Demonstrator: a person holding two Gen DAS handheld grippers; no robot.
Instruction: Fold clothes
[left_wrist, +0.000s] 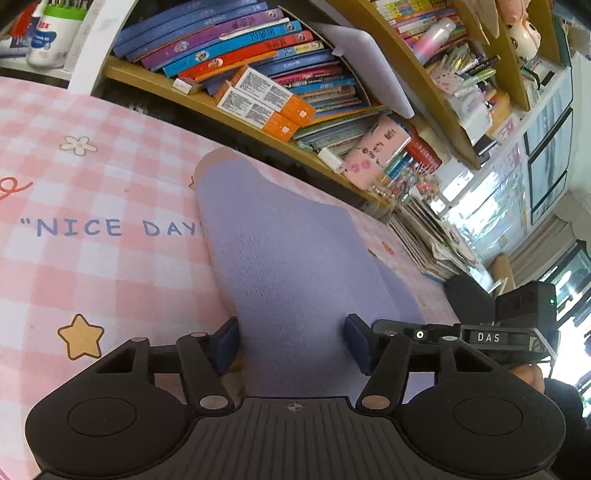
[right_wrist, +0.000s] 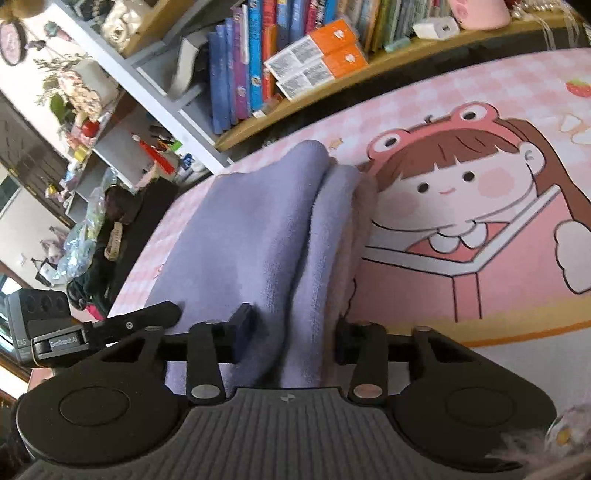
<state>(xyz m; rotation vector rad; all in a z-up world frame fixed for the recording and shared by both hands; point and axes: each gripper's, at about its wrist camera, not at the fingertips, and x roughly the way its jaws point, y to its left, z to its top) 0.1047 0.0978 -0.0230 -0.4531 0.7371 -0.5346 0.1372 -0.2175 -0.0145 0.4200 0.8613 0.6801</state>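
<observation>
Lavender garment (left_wrist: 280, 258) lies on the counter (left_wrist: 92, 258), over a pink checked mat printed "NICE DAY" with a star and a flower.

Left wrist view: left gripper (left_wrist: 291, 343) sits low over the near end of the garment. Jaws spread apart, one blue pad at each side of the cloth strip, which runs up the gap between them and away toward the bookshelf (left_wrist: 229, 99). The cloth looks flat and smooth here, its far end rounded with a pale pink edge. Whether the pads touch the fabric edges cannot be told. Part of the other tool, labelled "DAS", shows at the right edge, just beside the garment.

Right wrist view: right gripper (right_wrist: 295, 336) is also over the garment's (right_wrist: 251, 229) near end. Jaws are parted, not closed; folds of cloth pass between them. The left pad presses at or into a raised fold; the right pad sits at the garment's right edge, where a pale pink lining shows. Two long ridges of fabric run away from the jaws. To the right, bare mat with a cartoon girl in a frog hat (right_wrist: 461, 177).
</observation>
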